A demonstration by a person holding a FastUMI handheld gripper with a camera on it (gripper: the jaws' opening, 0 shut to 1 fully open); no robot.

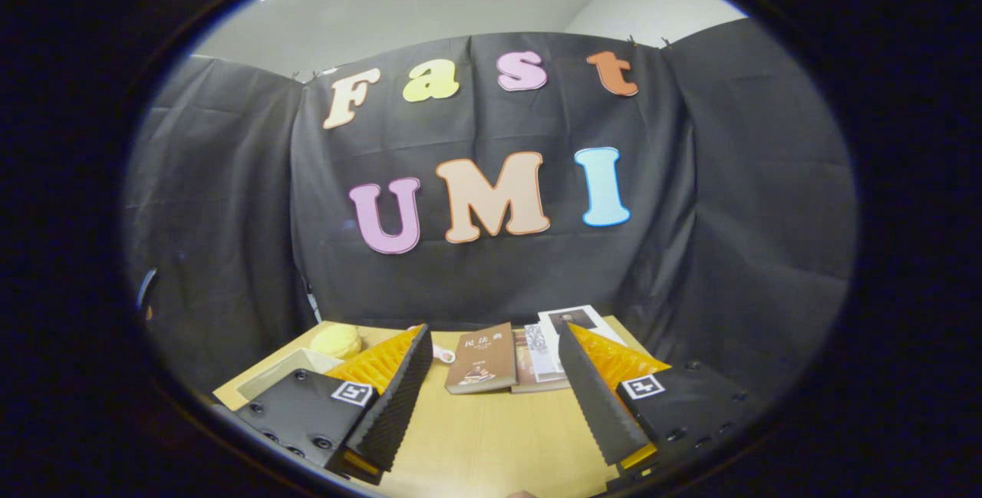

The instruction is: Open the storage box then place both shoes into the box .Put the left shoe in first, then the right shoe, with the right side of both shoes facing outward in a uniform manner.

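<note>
One wooden table [483, 436] spreads beneath and ahead of the gripper [495, 375], whose two fingers stand wide apart with nothing between them but bare tabletop. Beyond the fingers, between their tips, lie three books: one brown book [482, 358] nearest, a second [537, 360] partly under it, and a white one [571, 321] farthest back. Off beyond the left finger sits one pale tray [280, 375], then one round yellow object [335, 341] behind it. No shoe or storage box can be made out.
</note>
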